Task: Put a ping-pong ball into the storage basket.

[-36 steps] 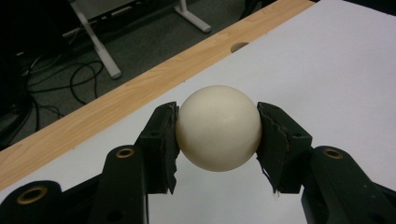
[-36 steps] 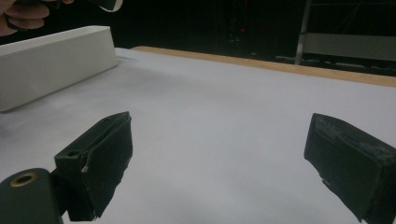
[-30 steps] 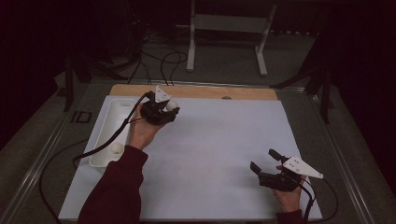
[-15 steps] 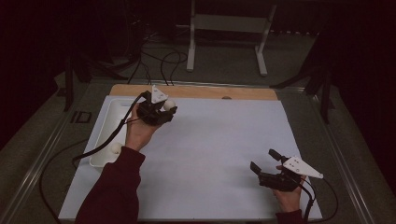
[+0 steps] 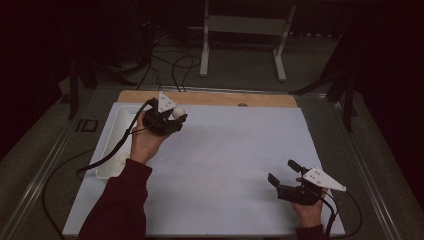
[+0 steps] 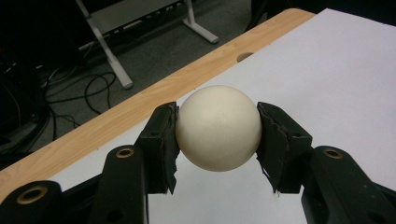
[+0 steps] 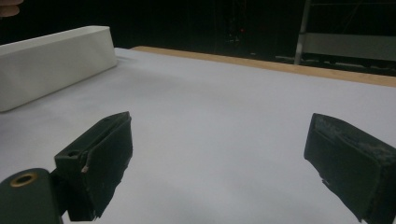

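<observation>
At the far left of the white table cover, just right of a long white tray, we see the left gripper held up off the surface with a cream ball caught between its two black jaws. In the left gripper view the pads press on the ball from opposite sides, roughly across its widest part, and the ball sits out near the tips of the jaws, with the white cover and the wooden table edge below and beyond it. From above, the same ball shows as a pale dot at the front of the gripper.

At the near right of the table we see the right gripper resting low in the person's hand, its jaws spread wide apart with nothing between them; its own view looks across the bare cover toward the tray.

We judge the ball to be hard, smooth and rigid, so it will not squash or give under the pads. Being round and glossy, it may slip or pop out if the grip drifts away from the middle. The safest hold is the one shown: pads opposite each other, centred on the widest line. Once set down, it is likely to roll unless a wall such as the tray's stops it
</observation>
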Action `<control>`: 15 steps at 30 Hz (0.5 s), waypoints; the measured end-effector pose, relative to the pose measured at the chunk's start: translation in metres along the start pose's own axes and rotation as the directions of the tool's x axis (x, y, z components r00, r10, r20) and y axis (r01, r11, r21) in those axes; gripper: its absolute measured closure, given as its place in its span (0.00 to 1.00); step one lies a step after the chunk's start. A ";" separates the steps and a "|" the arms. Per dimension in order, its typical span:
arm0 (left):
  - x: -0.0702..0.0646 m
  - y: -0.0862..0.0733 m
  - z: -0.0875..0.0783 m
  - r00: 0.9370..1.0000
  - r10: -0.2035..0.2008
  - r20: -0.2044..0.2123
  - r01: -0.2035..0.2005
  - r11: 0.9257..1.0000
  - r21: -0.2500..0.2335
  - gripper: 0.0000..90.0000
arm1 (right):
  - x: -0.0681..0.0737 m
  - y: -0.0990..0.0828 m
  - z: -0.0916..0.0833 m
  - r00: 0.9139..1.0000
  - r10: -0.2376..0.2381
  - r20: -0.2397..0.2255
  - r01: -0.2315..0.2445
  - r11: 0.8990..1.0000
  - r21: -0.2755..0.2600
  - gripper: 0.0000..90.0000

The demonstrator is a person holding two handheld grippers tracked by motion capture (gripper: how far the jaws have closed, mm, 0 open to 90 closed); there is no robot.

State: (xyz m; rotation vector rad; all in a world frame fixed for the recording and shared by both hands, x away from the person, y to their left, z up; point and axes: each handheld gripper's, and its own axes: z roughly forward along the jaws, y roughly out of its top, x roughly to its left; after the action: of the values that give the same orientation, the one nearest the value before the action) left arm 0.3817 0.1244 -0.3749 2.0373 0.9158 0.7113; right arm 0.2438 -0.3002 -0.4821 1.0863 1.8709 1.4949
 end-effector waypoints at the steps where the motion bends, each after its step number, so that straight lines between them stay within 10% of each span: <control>1: 0.000 0.000 -0.001 1.000 0.000 -0.001 0.000 1.000 0.000 0.57 | 0.000 0.000 0.000 1.000 0.000 -0.001 0.000 1.000 -0.001 0.09; 15: 0.003 -0.001 -0.012 1.000 0.003 -0.006 -0.003 1.000 -0.021 0.56 | 0.000 0.000 0.000 1.000 0.001 0.000 -0.001 1.000 -0.002 0.09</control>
State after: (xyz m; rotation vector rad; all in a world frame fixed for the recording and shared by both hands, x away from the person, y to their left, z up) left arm 0.3744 0.1324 -0.3692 2.0194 0.9051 0.7262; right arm 0.2436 -0.3001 -0.4821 1.0863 1.8691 1.4961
